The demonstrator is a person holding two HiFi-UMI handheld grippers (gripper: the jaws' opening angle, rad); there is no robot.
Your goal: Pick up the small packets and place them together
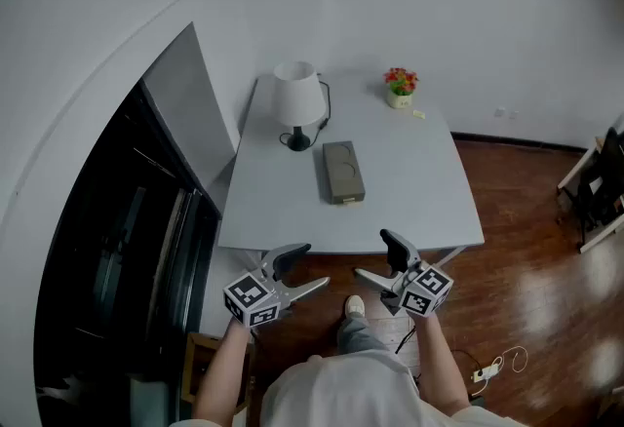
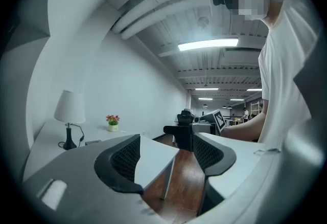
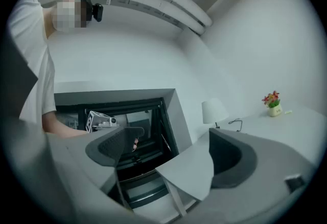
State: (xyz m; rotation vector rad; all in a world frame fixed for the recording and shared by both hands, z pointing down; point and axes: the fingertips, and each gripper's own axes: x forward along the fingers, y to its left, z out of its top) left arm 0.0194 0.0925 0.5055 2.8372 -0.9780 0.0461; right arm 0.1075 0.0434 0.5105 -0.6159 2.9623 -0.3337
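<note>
Holding both tools low at the bottom of the frame, I have my left tool [image 1: 310,267] and my right tool [image 1: 375,254] just short of the near edge of the white square tabletop [image 1: 429,191], above the brown wooden floor [image 1: 526,279]. Both are released. In each gripper view the two dark pads gape wide, with only a corner of the tabletop and the room behind showing between them, and nothing is grasped. The flat olive-grey rectangular pack [image 1: 343,172] lies on the tabletop at the middle of the frame, above and between the two tools and well apart from both. I cannot tell whether it is made up of small packets. Further up stand a white-shaded table lamp [image 1: 296,98], left of the pack, and a small pot of red and yellow flowers [image 1: 400,89] to the upper right.
</note>
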